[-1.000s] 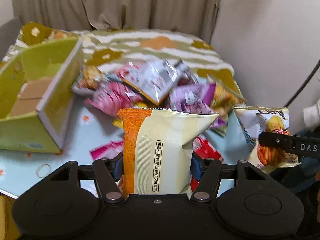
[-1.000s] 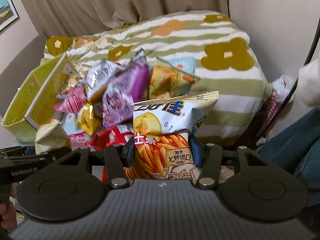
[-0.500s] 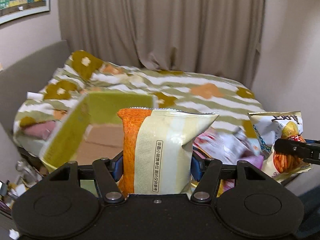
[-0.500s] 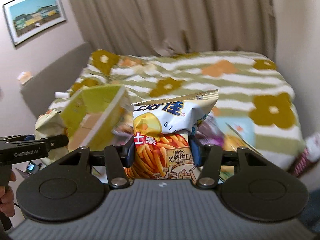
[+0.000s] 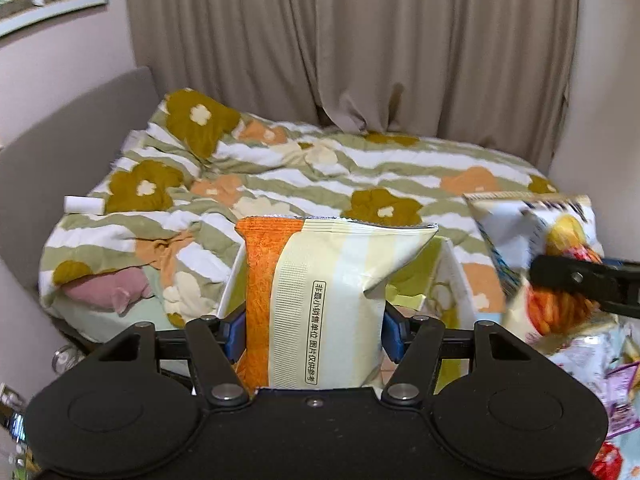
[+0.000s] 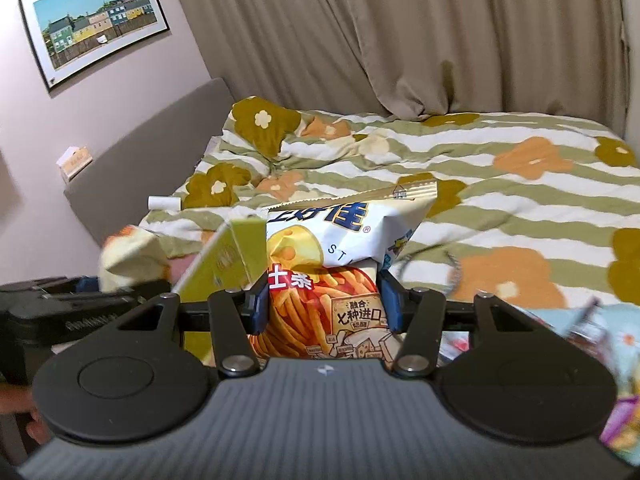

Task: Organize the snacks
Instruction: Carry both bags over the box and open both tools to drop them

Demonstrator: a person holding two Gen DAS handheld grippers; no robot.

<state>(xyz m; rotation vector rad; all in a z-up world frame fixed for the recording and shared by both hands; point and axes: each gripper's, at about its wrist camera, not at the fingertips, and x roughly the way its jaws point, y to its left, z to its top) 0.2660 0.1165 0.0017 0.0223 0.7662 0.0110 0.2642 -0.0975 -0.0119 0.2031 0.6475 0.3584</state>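
grippers tilted down — maybe over box, clamping bags

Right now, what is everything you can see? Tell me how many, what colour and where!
orange and cream snack bag: one, clamped in left gripper
white chip bag: one, yellow and orange print, clamped in right gripper
box: one, yellow-green, behind the orange bag
loose snack packets: several, mixed colours, lower right
quilt: one, green-striped, flowered, on bed
curtain: beige, behind bed
picture: one, on wall
left gripper: black
right gripper: black
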